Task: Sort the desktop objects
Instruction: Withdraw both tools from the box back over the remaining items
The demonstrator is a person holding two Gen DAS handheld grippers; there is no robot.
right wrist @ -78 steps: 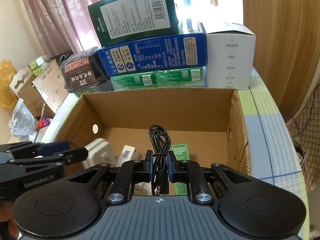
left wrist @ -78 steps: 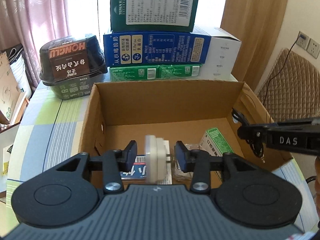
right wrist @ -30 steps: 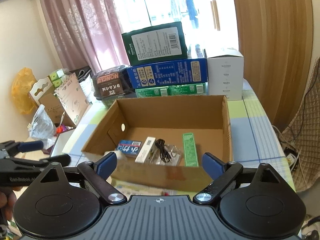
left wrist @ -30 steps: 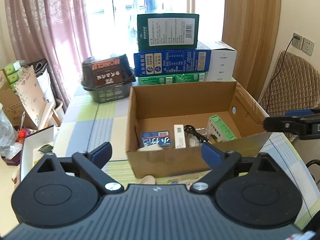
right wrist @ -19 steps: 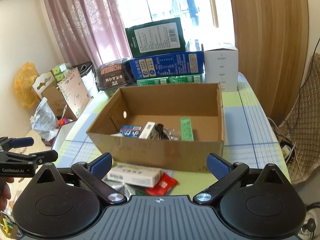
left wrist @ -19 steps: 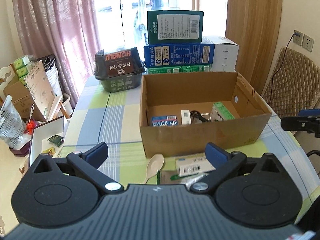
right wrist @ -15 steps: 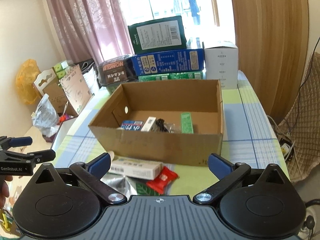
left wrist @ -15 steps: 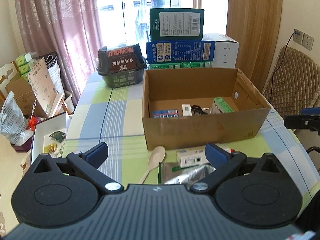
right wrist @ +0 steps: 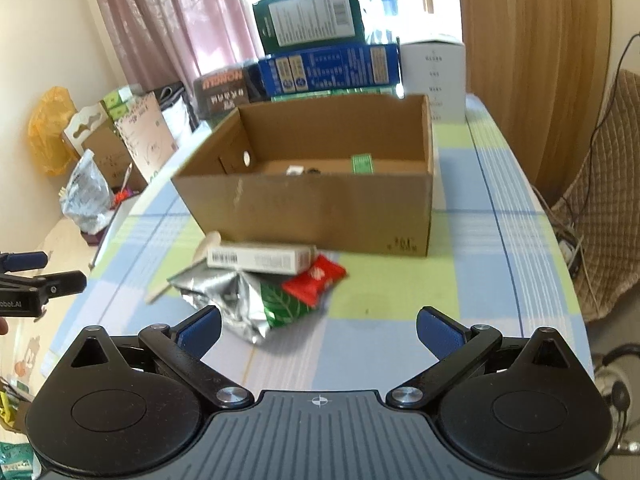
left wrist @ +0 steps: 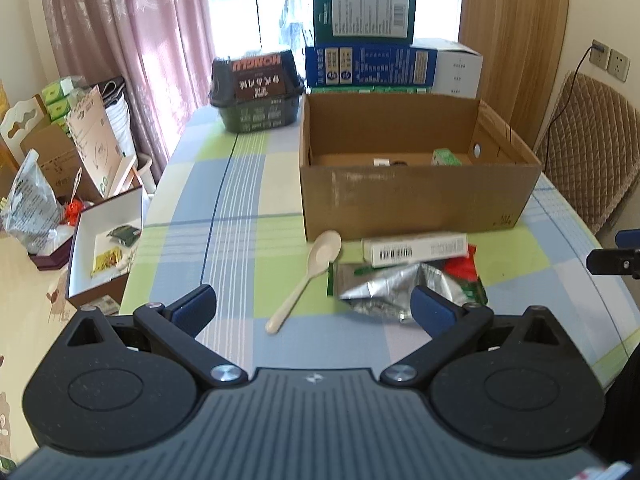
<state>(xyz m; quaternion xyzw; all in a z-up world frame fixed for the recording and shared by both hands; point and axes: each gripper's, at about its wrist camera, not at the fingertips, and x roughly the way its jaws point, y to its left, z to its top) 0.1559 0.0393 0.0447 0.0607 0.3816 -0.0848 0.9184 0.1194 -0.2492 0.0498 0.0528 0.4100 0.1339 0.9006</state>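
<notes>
I'm seeing the cardboard box [left wrist: 416, 196] already holding a few small items; the spoon [left wrist: 308, 276], white carton [left wrist: 416, 249], foil pouch [right wrist: 240, 300] and red packet [right wrist: 314, 278] are lying just before it, unsorted; left gripper [left wrist: 312, 306] and right gripper [right wrist: 318, 330] are hanging spread wide, gripping nothing.

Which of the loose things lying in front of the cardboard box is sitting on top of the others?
The long white carton with the barcode. It lies across the crumpled silver bag and the red packet, while the spoon lies flat on the tablecloth beside them.
</notes>
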